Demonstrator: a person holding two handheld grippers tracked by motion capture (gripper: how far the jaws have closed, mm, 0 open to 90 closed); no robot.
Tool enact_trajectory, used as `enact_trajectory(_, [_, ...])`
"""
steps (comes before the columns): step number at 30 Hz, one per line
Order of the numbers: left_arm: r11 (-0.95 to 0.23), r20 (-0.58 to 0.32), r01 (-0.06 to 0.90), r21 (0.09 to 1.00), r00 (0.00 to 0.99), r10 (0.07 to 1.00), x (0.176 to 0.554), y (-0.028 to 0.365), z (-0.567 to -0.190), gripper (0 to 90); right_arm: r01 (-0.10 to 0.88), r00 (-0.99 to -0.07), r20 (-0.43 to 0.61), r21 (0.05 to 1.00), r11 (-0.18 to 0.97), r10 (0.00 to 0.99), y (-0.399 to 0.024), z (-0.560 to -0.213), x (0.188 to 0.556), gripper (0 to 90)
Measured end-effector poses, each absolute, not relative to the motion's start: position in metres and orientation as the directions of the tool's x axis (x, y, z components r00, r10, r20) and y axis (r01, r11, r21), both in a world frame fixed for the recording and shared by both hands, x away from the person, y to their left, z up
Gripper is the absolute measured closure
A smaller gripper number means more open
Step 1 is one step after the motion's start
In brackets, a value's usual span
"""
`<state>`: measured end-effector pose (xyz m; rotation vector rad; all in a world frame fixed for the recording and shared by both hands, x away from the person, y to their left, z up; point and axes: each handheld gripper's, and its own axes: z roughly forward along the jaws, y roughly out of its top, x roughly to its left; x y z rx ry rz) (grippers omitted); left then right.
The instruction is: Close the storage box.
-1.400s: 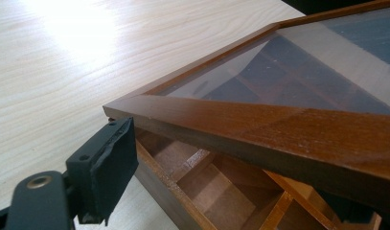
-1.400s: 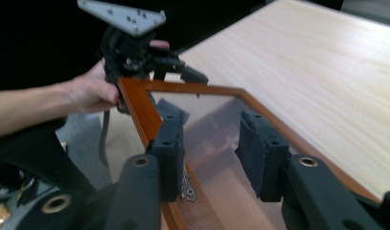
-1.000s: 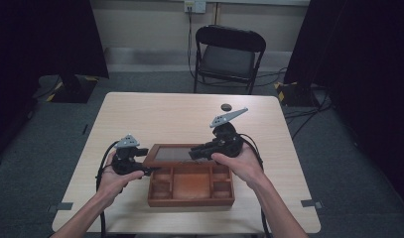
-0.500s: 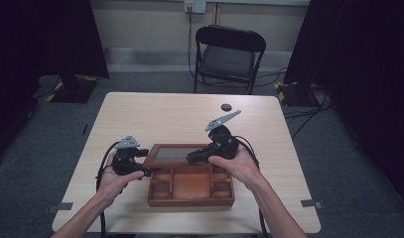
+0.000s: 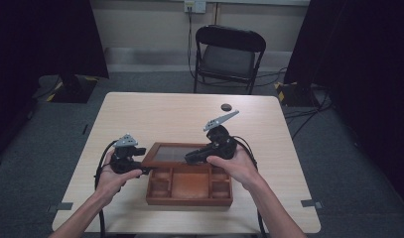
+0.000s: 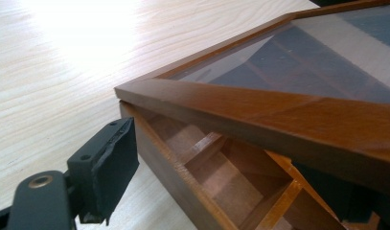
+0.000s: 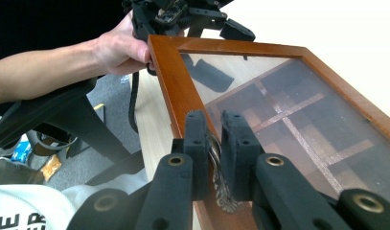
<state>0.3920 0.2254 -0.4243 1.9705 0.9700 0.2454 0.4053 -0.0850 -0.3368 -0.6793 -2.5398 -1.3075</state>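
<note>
Wooden compartment box sits near-centre on the pale woodgrain table. Its glass-paned lid is tilted up. Right gripper pinches the lid's ornate metal handle. Left gripper, jaws spread, straddles the box's left wall. Small dark disc lies far side.

Box sits on table near its front edge, roughly centred. Lid is raised over box's rear half. Left gripper is at box's left wall, w/ right gripper at lid's front edge. Small disc lies behind box, well apart. Chair stands beyond table.
</note>
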Motion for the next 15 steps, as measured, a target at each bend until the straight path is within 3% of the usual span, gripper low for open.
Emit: enact_trajectory(15, [-0.250,-0.209,0.580,0.776,0.609,0.765,0.404,0.252,-0.431,16.8,0.482,-0.876,0.371,0.706,0.518,0.309,-0.085,-0.338,0.406,81.9])
